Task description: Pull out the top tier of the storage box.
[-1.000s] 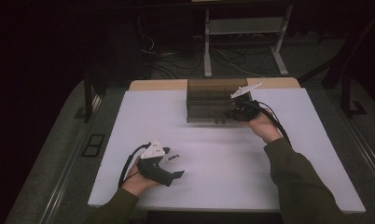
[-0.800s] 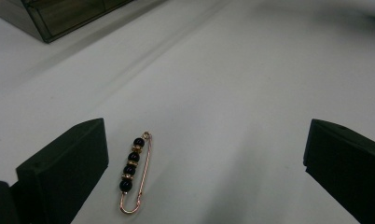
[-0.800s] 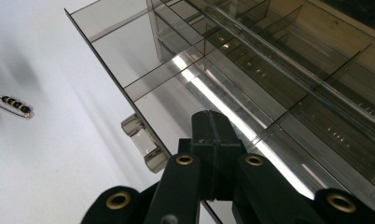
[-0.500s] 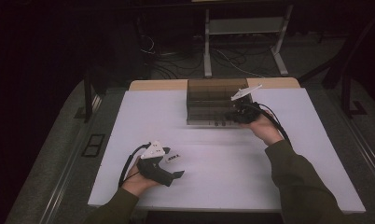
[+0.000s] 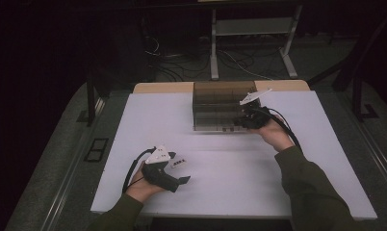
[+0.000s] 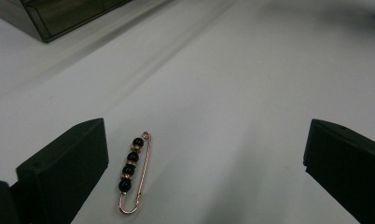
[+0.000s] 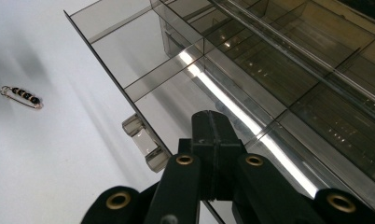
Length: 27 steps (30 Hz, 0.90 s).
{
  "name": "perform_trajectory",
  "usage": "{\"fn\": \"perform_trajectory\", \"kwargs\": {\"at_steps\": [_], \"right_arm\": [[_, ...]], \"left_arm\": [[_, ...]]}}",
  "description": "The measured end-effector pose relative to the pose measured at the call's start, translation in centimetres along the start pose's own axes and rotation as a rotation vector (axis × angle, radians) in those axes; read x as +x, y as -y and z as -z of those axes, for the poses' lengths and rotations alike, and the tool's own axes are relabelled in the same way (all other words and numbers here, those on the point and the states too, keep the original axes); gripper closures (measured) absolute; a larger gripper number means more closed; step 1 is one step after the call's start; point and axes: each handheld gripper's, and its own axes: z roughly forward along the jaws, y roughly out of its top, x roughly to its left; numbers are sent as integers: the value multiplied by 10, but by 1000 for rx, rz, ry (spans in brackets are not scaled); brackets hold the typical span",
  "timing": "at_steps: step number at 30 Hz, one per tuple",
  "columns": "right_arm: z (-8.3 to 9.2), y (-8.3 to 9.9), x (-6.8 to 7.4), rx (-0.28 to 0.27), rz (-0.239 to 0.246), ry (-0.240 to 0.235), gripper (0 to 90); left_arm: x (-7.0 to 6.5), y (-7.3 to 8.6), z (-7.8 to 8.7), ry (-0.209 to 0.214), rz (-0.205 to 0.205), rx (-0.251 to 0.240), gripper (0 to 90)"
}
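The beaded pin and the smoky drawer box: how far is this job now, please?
Done: one drawer of the smoked acrylic organizer is pulled out, its compartments empty. In hand: the right gripper, jaws shut, rests at that drawer's front edge; the left gripper, jaws wide open, stands over the beaded safety pin on the white table without touching it. Left, probably: pick up the pin, put it into the drawer, close the drawer.
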Motion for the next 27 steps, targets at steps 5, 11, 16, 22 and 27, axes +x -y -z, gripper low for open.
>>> {"fn": "perform_trajectory", "kwargs": {"at_steps": [5, 11, 16, 22, 27], "right_arm": [[0, 1, 1, 0, 4, 0, 889], [1, 2, 2, -1, 4, -2, 889], [2, 4, 3, -3, 3, -7, 889], [2, 6, 4, -6, 6, -5, 889], [5, 6, 3, -27, -5, -15, 885]], "left_arm": [[0, 0, 0, 0, 1, -1, 0], [0, 0, 0, 0, 1, -2, 0], [0, 0, 1, 0, -6, 5, 0], [0, 0, 1, 0, -6, 5, 0], [0, 0, 0, 0, -5, 5, 0]]}}
